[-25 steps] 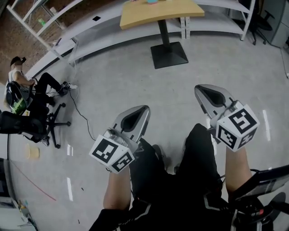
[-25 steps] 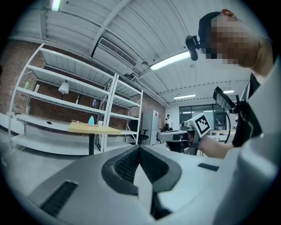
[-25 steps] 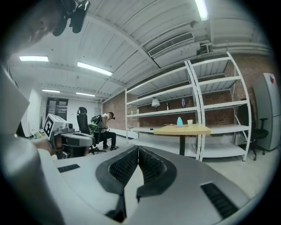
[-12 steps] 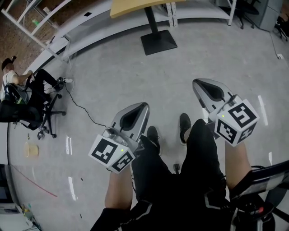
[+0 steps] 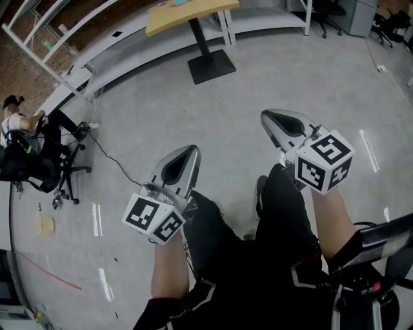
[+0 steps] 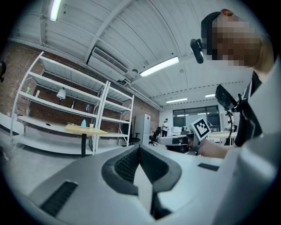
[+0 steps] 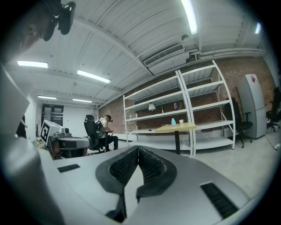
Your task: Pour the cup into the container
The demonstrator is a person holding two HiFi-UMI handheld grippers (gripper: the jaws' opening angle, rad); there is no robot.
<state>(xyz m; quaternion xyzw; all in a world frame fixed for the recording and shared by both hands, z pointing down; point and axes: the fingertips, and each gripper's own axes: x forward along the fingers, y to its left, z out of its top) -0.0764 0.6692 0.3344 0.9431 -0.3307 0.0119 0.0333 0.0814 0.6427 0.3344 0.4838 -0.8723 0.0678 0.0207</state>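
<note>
Grey floor (image 5: pixel 213 106) lies beneath your left gripper (image 5: pixel 191 150) and right gripper (image 5: pixel 266 116), both closed tight on nothing. Since a second ago the yellow desk (image 5: pixel 166 19) has slid up-left in your head view.

Open-plan laboratory workspace of industrial character: polished concrete floor (image 5: pixel 271 77); exposed brick wall (image 7: pixel 252 66) behind white metal shelving racks (image 7: pixel 197 103); ceiling strip lights (image 6: pixel 159 67) and a ceiling-mounted air-conditioning unit (image 7: pixel 164 55); a pedestal table (image 5: pixel 187 9); a person (image 5: pixel 19 126) seated on a wheeled office chair (image 5: pixel 45 174); a trailing cable (image 5: pixel 113 161) across the floor.
</note>
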